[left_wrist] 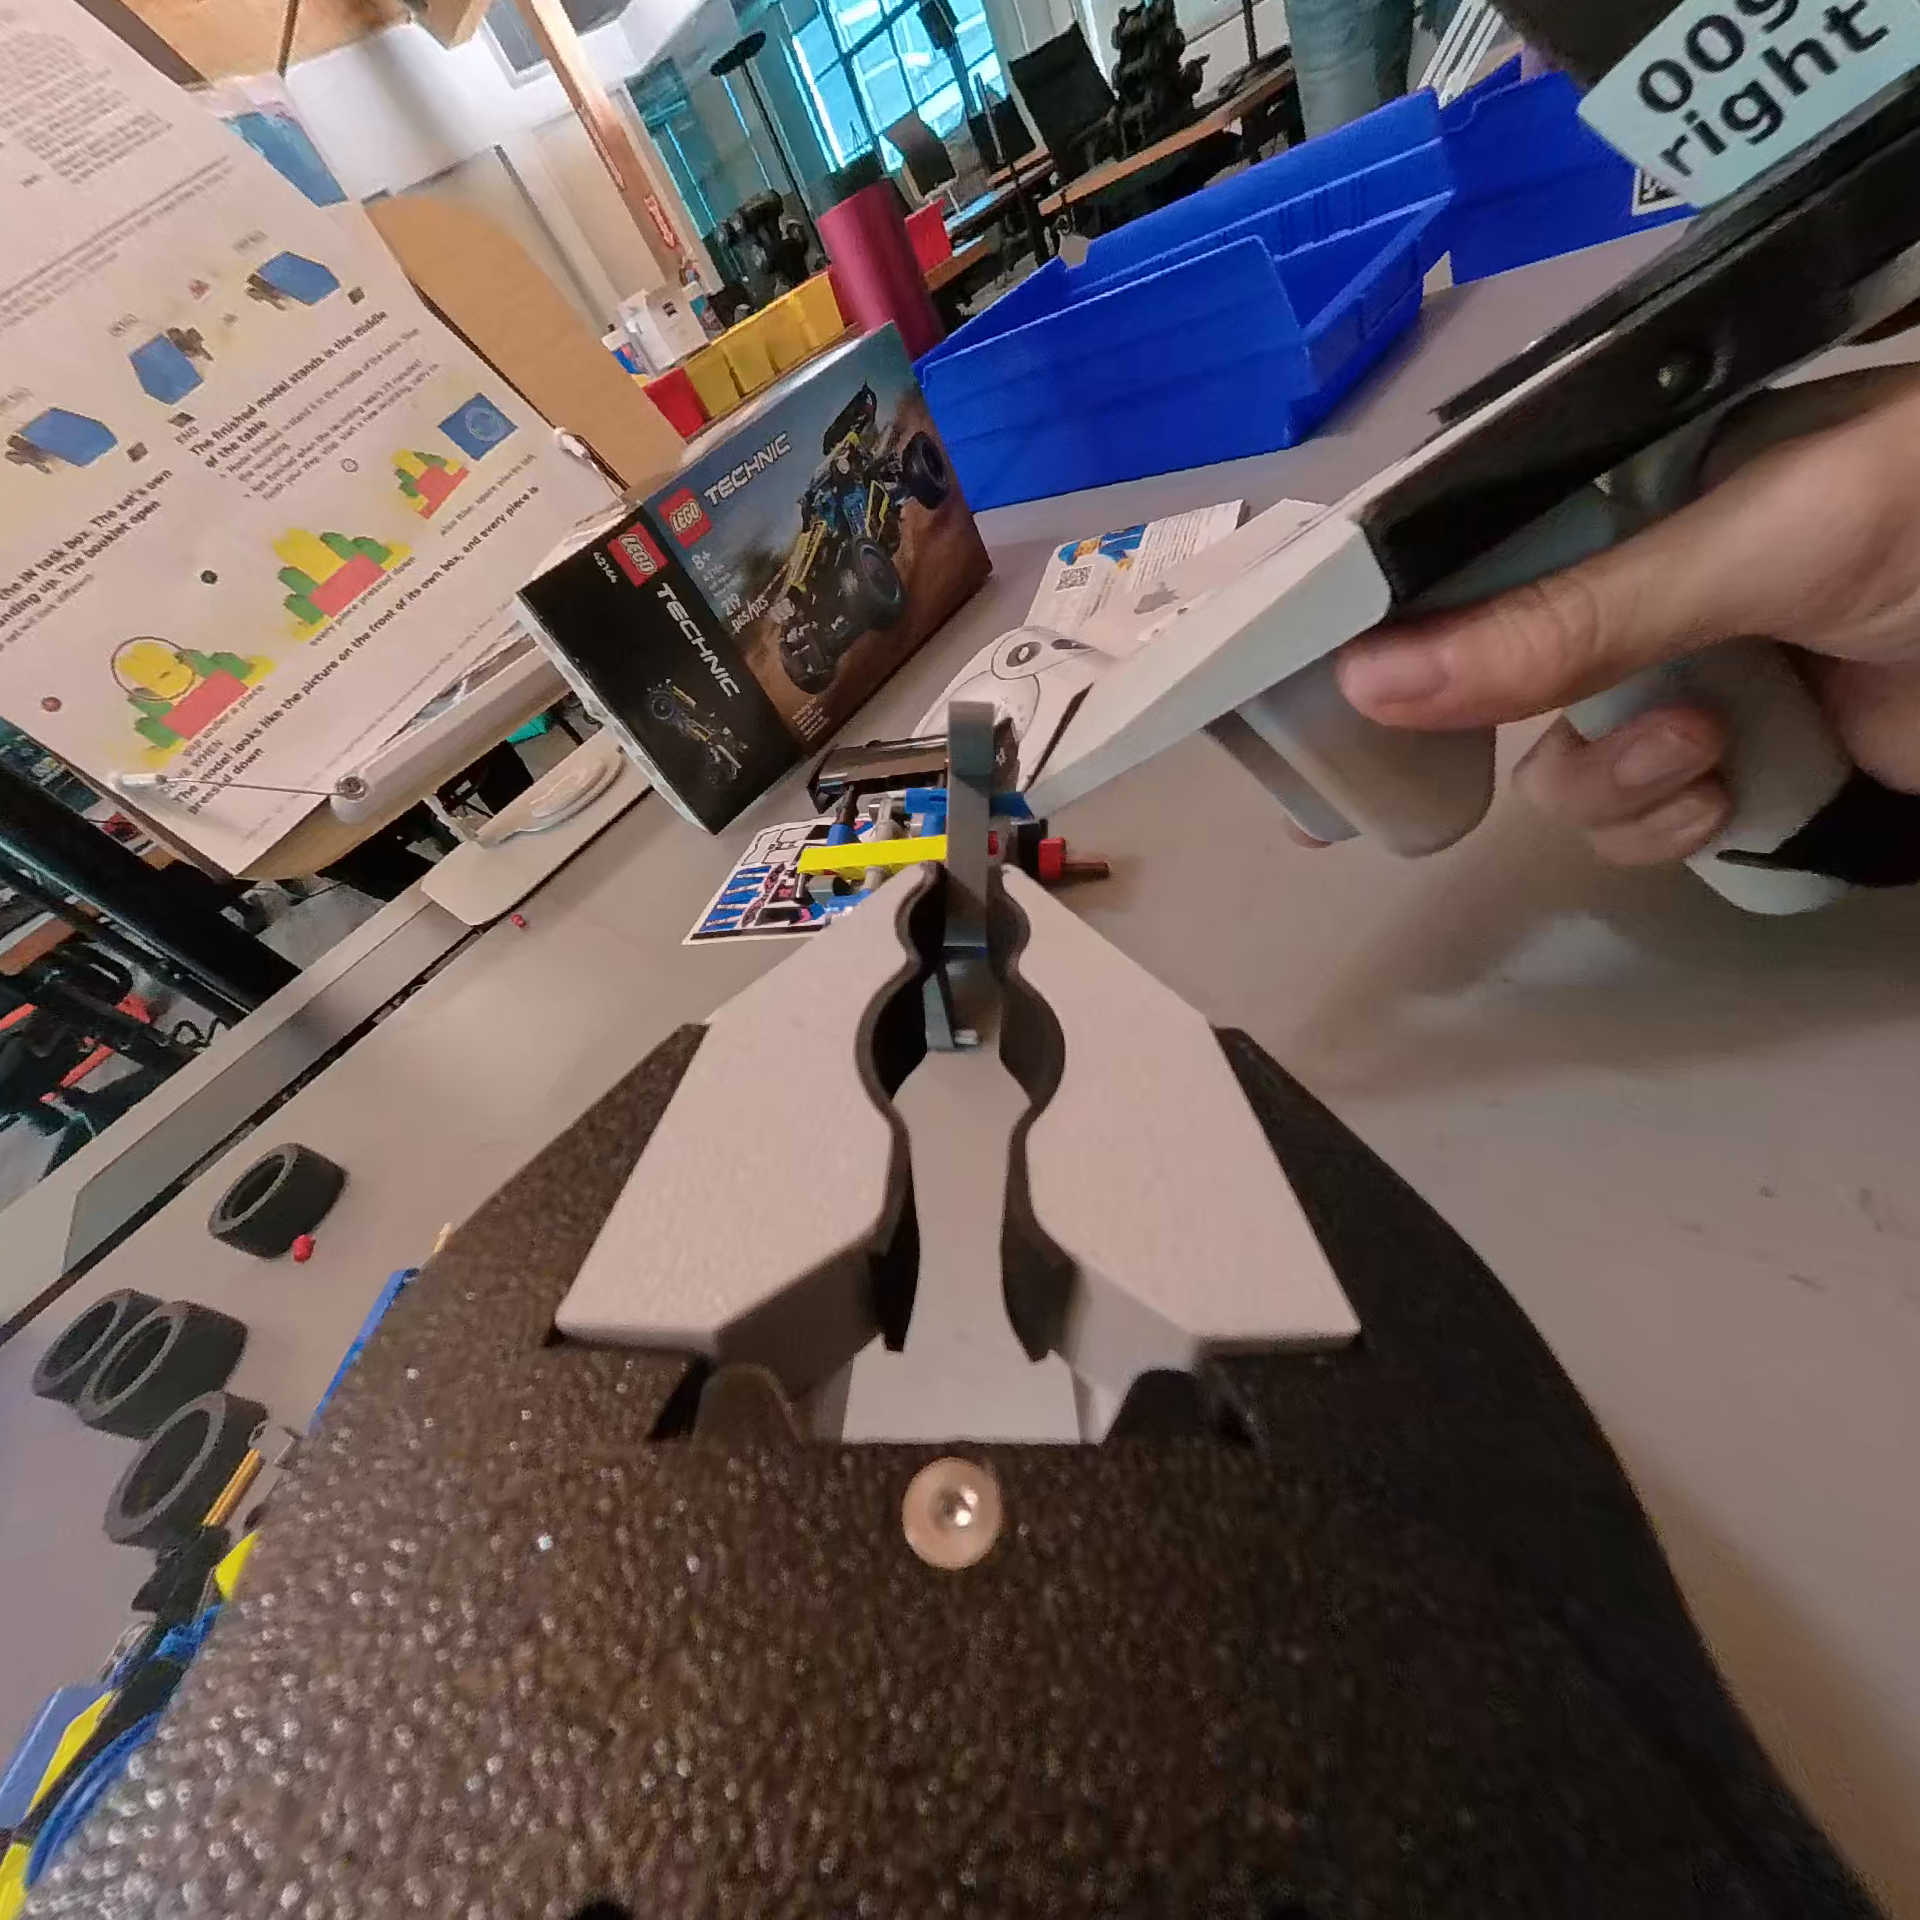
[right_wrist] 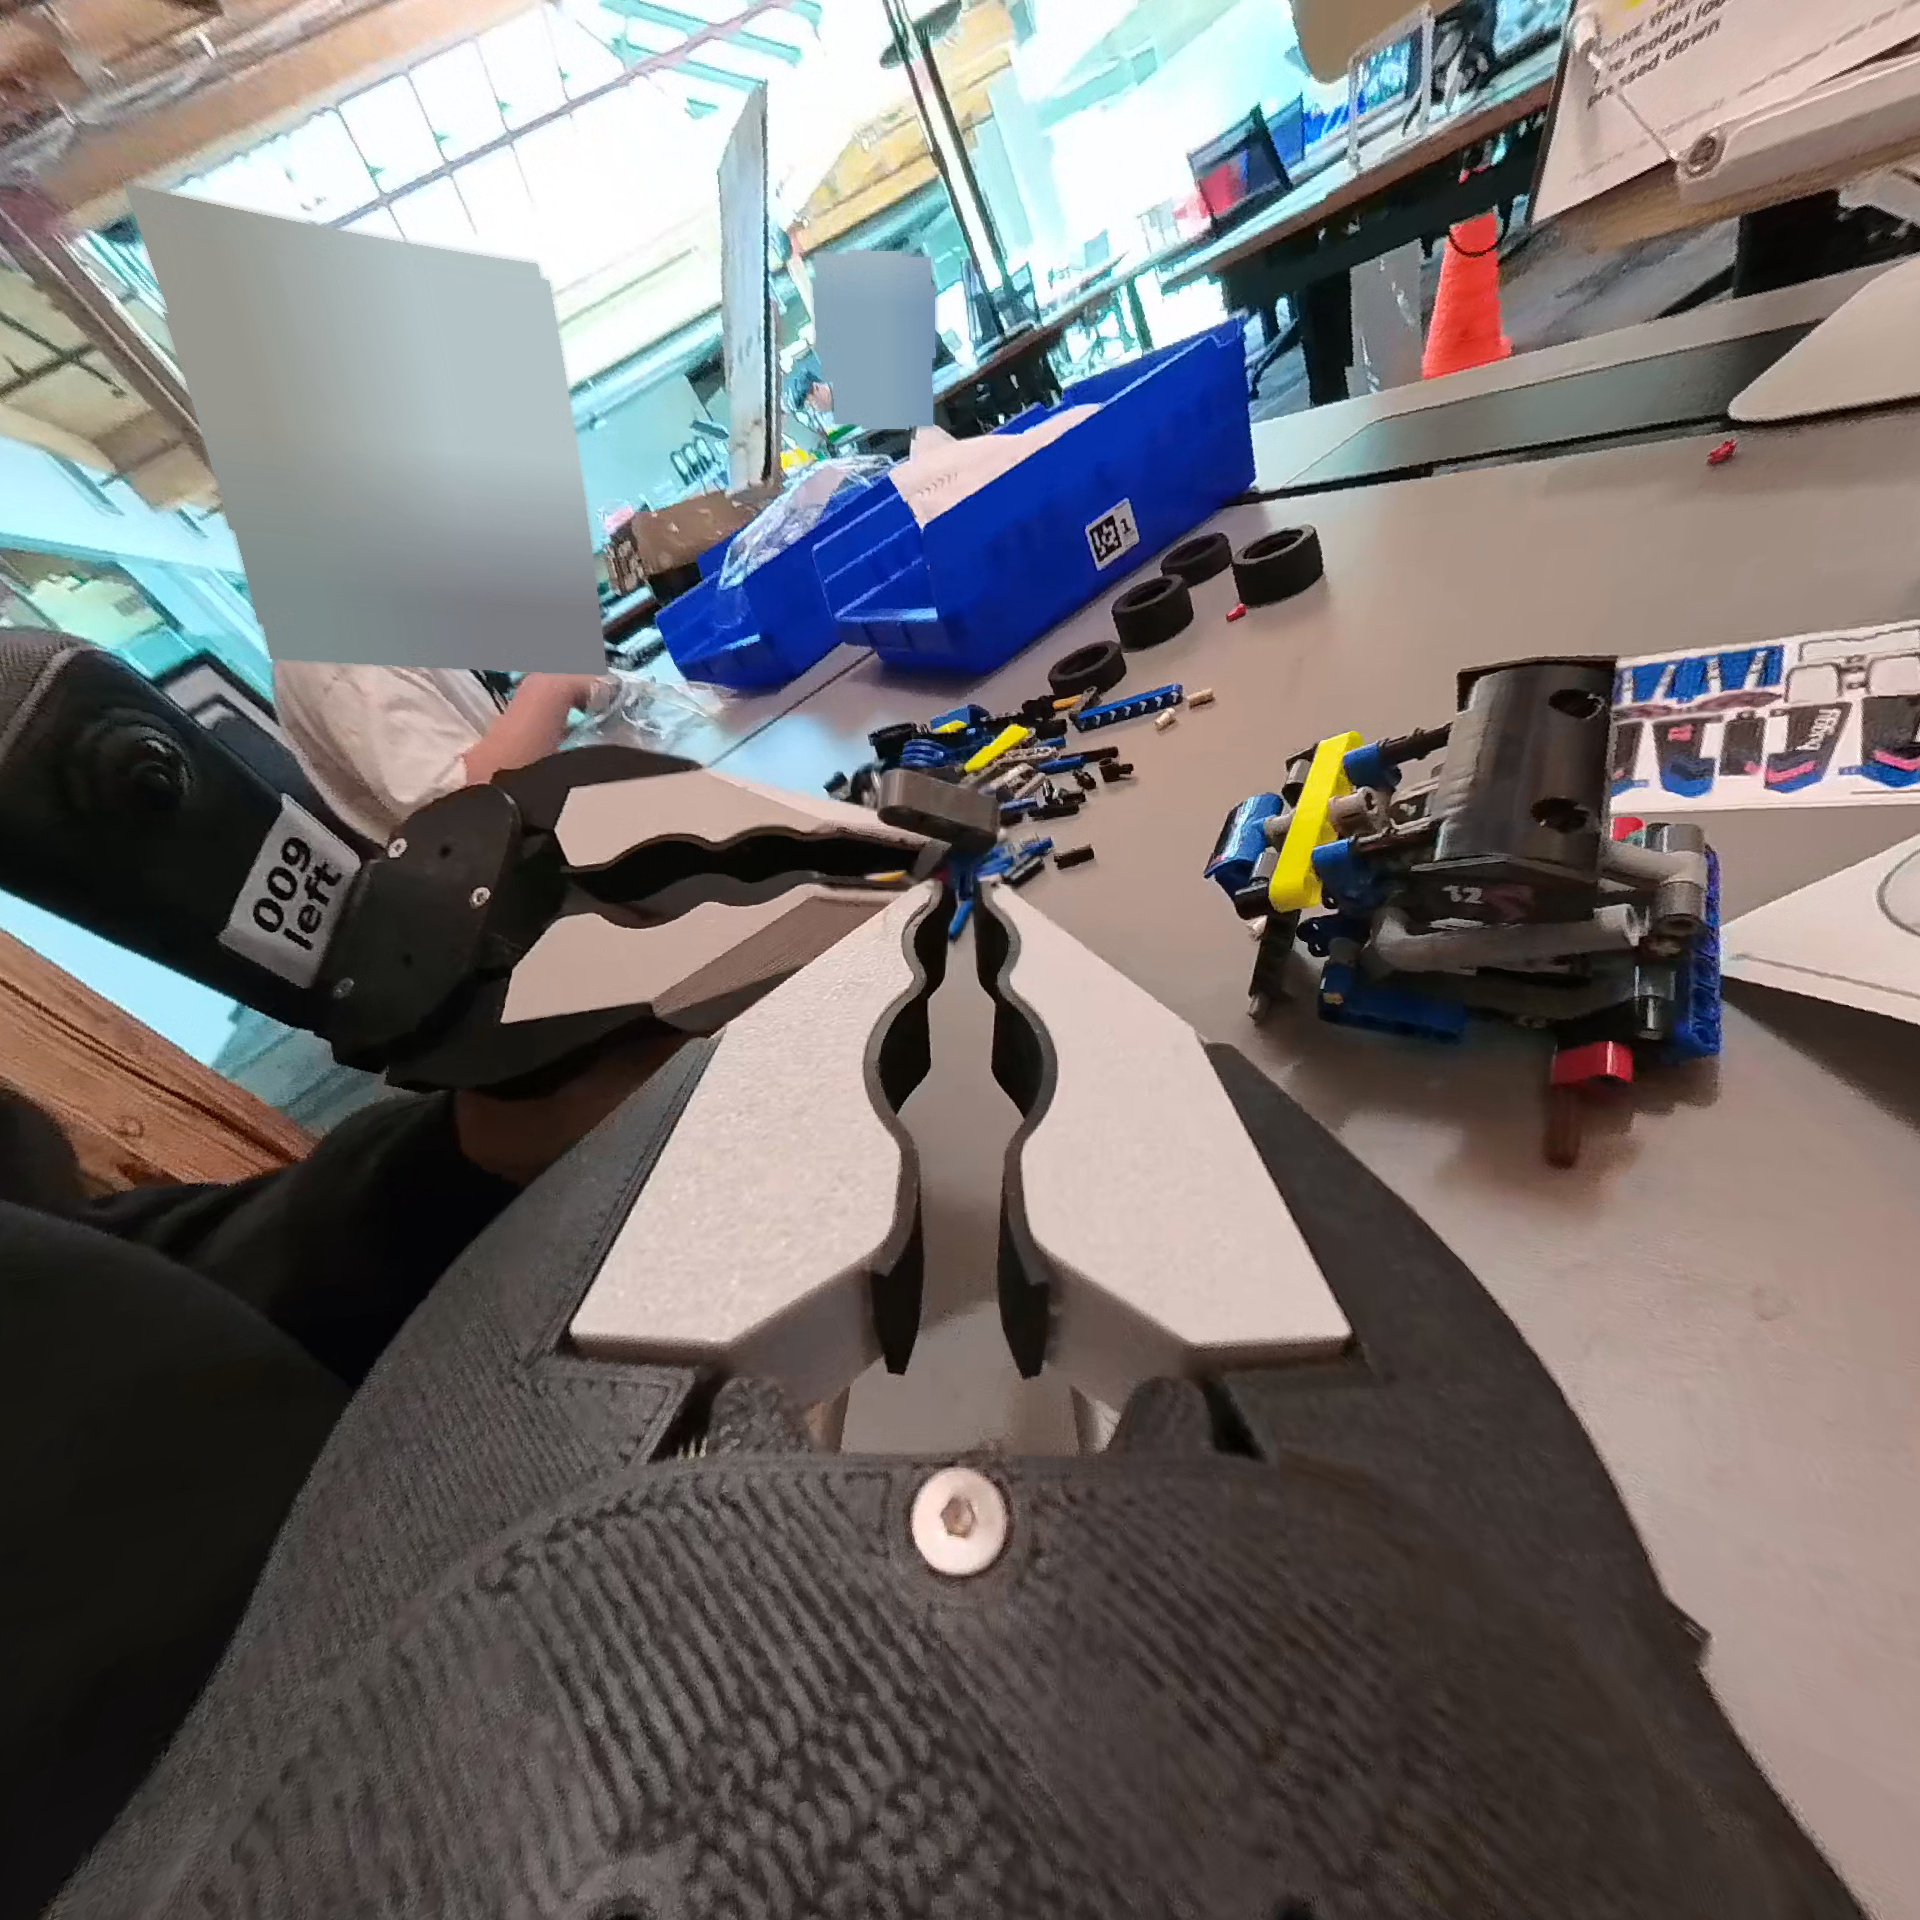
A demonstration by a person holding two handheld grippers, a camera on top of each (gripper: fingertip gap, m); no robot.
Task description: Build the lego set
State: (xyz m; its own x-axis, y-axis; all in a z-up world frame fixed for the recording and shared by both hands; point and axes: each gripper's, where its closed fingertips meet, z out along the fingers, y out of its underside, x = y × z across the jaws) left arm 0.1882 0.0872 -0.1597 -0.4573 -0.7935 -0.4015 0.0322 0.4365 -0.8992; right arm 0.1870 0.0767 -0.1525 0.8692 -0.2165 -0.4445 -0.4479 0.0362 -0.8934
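My left gripper [left_wrist: 961,896] is shut on a dark grey angled beam [left_wrist: 971,790] with a blue pin, held upright above the table. In the right wrist view it [right_wrist: 914,847] comes in from the left with the beam [right_wrist: 930,816]. My right gripper [right_wrist: 961,896] sits just under that beam, jaws nearly closed on a small blue pin [right_wrist: 960,914]. A hand holds it at the upper right of the left wrist view [left_wrist: 1039,800]. The partly built blue, yellow and grey model [right_wrist: 1486,894] lies on the table to the right, and shows behind the beam [left_wrist: 883,821].
Loose pieces [right_wrist: 1018,758] and black tyres [right_wrist: 1278,561] [left_wrist: 275,1200] lie on the grey table. A sticker sheet [right_wrist: 1766,727], the set's box [left_wrist: 758,582], an open booklet [left_wrist: 1143,571] and blue bins [right_wrist: 1039,551] [left_wrist: 1195,343] surround the work area. A person sits beyond. Only a small space, under 4 cm, lies between the two pairs of fingers.
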